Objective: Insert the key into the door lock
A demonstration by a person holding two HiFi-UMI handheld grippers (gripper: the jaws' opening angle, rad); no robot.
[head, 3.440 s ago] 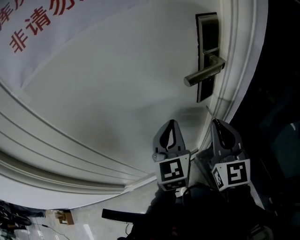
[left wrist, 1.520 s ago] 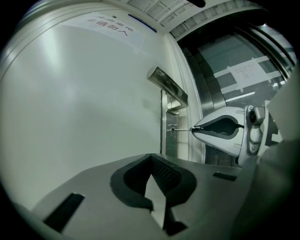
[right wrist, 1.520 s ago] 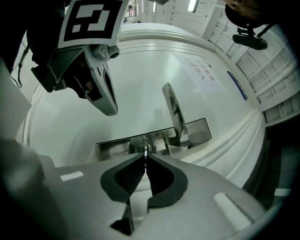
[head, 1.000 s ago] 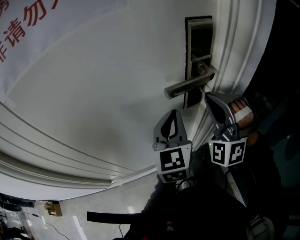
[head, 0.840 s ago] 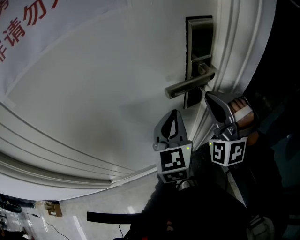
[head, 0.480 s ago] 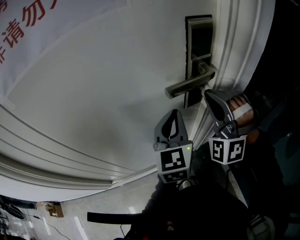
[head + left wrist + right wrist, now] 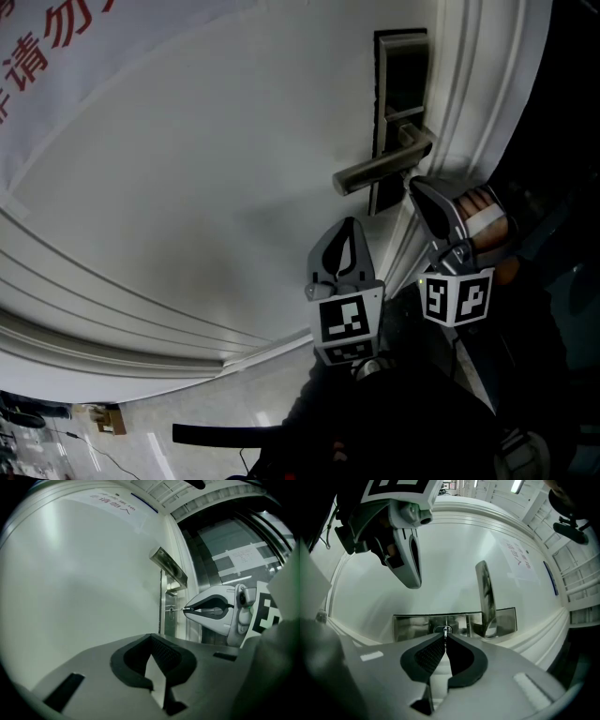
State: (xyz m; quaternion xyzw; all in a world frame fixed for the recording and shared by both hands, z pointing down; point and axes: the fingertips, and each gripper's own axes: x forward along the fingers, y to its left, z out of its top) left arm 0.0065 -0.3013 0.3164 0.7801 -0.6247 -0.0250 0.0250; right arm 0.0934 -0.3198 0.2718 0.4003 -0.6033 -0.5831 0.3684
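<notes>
right gripper (image 7: 416,187) tip just below door handle (image 7: 375,172), left gripper (image 7: 348,225) lower

There is one door (image 7: 234,187) with one lock plate (image 7: 401,66), one lever handle (image 7: 375,171) across that plate and one key (image 7: 445,632) at the plate's keyhole. Two grippers sit below the plate, the left gripper (image 7: 348,225) and the right gripper (image 7: 415,186). One banner (image 7: 56,56) with red characters lies well left of the plate.

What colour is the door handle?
The door handle is silver-grey metal, clearest in the head view.
</notes>
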